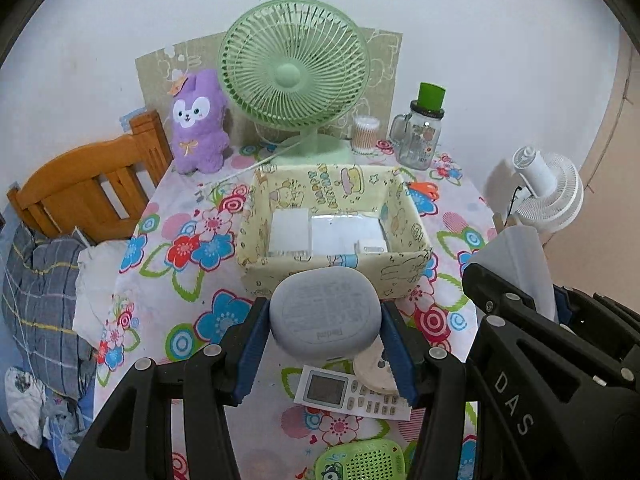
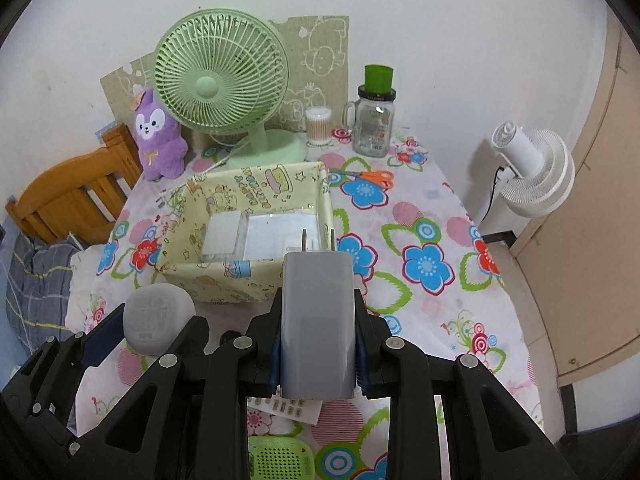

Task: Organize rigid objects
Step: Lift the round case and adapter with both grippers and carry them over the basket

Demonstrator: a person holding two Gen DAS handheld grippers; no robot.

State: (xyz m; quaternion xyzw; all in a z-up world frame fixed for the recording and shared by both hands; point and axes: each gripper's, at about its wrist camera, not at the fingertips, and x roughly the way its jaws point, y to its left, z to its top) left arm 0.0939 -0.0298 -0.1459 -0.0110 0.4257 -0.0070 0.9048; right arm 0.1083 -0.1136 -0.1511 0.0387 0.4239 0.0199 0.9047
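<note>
My left gripper (image 1: 325, 307) is shut on a grey rounded earbud case (image 1: 320, 320), held above the table just in front of the yellow cartoon-print box (image 1: 400, 274). My right gripper (image 2: 318, 300) is shut on a grey-white plug charger (image 2: 318, 328) whose two prongs point toward the box (image 2: 224, 280). The case (image 2: 158, 316) shows at the lower left of the right wrist view. White flat items (image 1: 320, 232) lie in the box. Below the grippers lie a white remote control (image 1: 340, 394), a round cream disc (image 1: 374, 368) and a green perforated device (image 1: 360, 462).
Behind the box stand a green desk fan (image 1: 294, 76), a purple plush toy (image 1: 198, 124), a cotton-swab tub (image 1: 365, 134) and a glass jar with a green lid (image 1: 420, 132). Orange scissors (image 2: 372, 178) lie right of the box. Wooden bed frame (image 1: 80, 192) left, white floor fan (image 2: 532, 172) right.
</note>
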